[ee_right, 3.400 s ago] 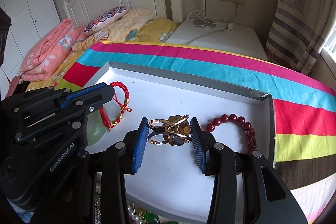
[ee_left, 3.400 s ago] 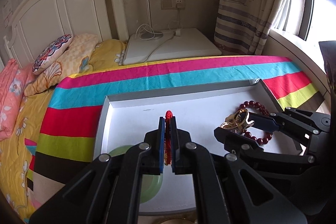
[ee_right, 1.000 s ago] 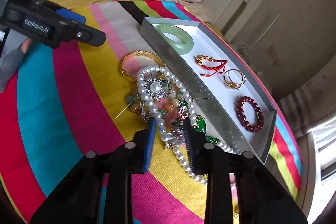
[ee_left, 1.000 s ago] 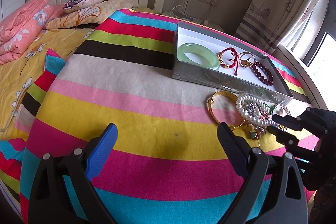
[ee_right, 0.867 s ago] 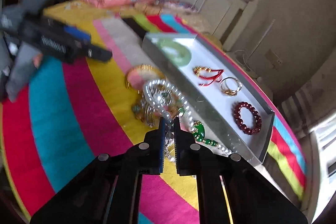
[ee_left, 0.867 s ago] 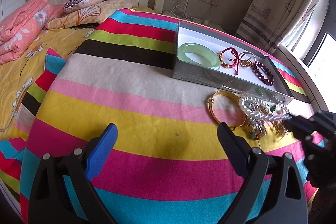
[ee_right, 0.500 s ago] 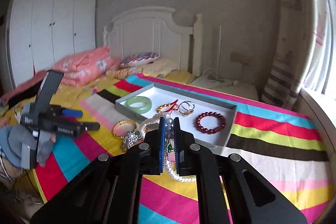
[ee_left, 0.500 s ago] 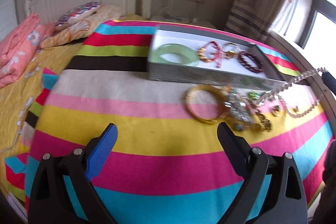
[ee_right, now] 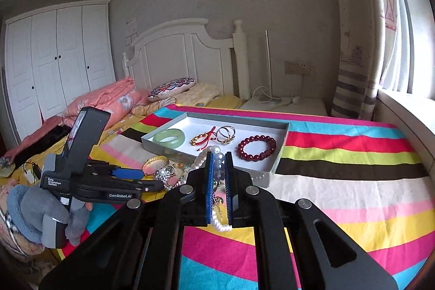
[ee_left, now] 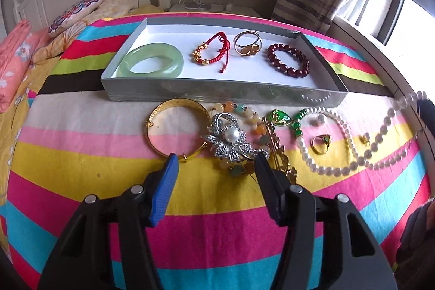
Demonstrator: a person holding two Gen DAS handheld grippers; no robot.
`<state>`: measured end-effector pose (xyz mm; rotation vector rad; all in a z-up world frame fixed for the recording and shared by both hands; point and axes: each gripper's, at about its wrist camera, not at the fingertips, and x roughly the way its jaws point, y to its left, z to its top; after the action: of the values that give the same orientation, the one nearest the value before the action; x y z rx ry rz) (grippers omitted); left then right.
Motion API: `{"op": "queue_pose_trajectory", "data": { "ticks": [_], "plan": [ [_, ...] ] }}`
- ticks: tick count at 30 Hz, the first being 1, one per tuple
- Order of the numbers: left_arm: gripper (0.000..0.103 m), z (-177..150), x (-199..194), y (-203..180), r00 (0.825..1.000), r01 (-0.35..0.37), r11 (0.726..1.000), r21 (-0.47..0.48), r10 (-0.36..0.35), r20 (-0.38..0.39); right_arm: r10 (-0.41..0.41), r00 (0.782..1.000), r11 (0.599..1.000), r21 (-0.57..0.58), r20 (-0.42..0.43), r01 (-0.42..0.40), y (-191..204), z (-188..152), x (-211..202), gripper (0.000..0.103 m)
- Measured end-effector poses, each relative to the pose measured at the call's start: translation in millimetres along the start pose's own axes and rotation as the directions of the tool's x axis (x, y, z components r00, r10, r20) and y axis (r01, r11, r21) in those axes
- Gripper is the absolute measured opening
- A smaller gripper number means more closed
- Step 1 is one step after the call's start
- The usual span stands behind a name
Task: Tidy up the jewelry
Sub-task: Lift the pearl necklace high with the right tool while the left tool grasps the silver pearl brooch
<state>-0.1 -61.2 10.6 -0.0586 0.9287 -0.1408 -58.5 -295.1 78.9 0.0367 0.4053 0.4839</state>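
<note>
My left gripper (ee_left: 216, 162) hovers over the jewelry pile on the striped blanket, its jaws closing. A silver pearl brooch (ee_left: 229, 140) lies just past its tips, untouched. A gold bangle (ee_left: 176, 129) sits to the brooch's left. My right gripper (ee_right: 218, 162) is shut on a white pearl necklace (ee_right: 217, 156). In the left wrist view the pearl necklace (ee_left: 348, 137) rises off the blanket toward the right edge. The grey tray (ee_left: 217, 94) holds a green jade bangle (ee_left: 152, 61), a red cord bracelet (ee_left: 214, 52), a gold ring (ee_left: 248, 45) and a dark red bead bracelet (ee_left: 288, 60).
A green pendant (ee_left: 280, 118), a small gold ring (ee_left: 320, 143) and coloured stone beads (ee_left: 244, 110) lie in the pile. Behind the tray are pillows (ee_left: 76, 12), a white headboard (ee_right: 185, 50), a nightstand (ee_right: 282, 102) and a curtain (ee_right: 361, 45). A gloved hand (ee_right: 40, 211) holds the left gripper.
The left gripper has moved in over the pile and its jaws have narrowed. The right gripper has shut on the pearl necklace and lifted it, pulling the strand off to the right.
</note>
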Motion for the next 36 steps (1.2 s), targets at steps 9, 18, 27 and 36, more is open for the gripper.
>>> {"op": "queue_pose_trajectory", "data": {
  "ticks": [9, 18, 27, 36],
  "plan": [
    [0.057, 17, 7, -10, 0.999, -0.012, 0.996, -0.093, 0.008, -0.039, 0.021, 1.000, 0.999, 0.025, 0.016, -0.022, -4, -6, -7, 0.008],
    [0.030, 20, 11, -26, 0.987, -0.157, 0.984, -0.082, 0.153, -0.045, 0.018, 0.999, 0.999, 0.035, 0.033, -0.019, -8, -7, -14, 0.008],
    [0.030, -4, -21, -8, 0.995, -0.071, 0.996, -0.057, 0.074, 0.061, -0.001, 0.998, 0.999, 0.041, 0.056, -0.002, -13, -5, -27, 0.008],
    [0.030, -17, -56, 4, 0.989, -0.052, 0.998, -0.039, 0.057, 0.134, -0.002, 0.995, 1.000, -0.002, 0.097, 0.002, 4, 10, -40, 0.008]
  ]
}}
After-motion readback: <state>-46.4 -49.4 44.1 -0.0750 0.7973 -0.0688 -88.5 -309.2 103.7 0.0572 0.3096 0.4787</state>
